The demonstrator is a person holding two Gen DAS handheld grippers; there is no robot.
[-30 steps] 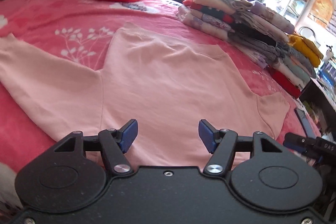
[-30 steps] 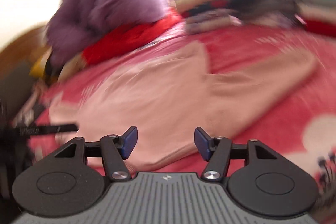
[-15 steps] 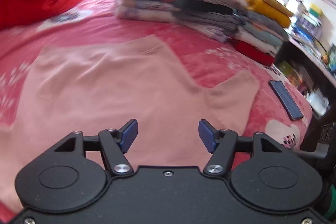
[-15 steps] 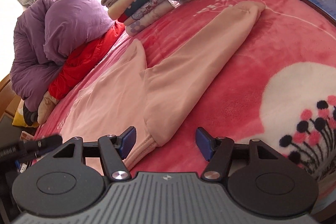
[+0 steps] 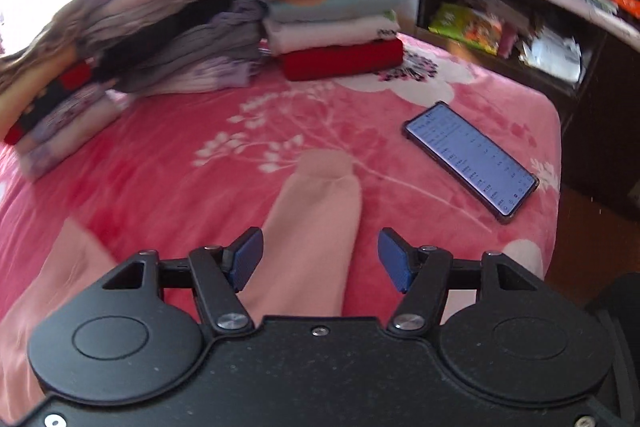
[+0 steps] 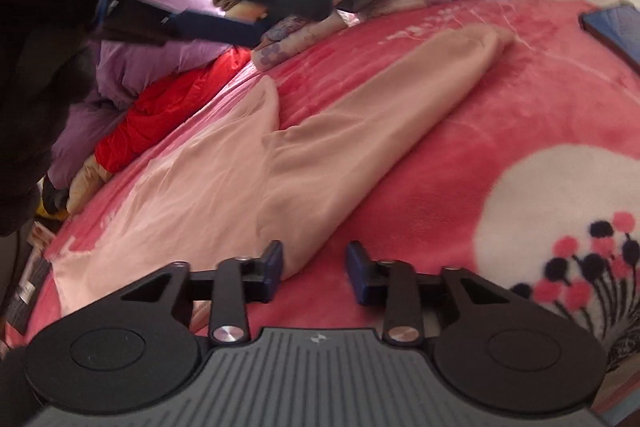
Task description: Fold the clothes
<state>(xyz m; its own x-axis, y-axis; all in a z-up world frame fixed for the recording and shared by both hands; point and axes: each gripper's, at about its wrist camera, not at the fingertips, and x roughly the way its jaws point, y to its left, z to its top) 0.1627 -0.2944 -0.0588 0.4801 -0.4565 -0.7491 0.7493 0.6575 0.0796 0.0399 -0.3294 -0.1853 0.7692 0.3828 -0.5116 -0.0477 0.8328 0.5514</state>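
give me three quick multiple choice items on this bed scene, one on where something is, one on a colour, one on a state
1. Where does the phone lie?
A. on the pink blanket, beside the sleeve's cuff
B. on top of the folded stack
C. on the shelf

2. What colour is the bottom garment of the nearer folded stack?
A. yellow
B. red
C. grey

3. How does the pink top's sleeve lie?
A. folded across the body
B. rolled into a ball
C. stretched out flat, away from the body

Answers:
1. A, the phone rests on the blanket, apart from the cuff.
2. B, a red piece sits under the white and pale ones.
3. C, the sleeve runs out straight toward the stacks, not yet folded in.
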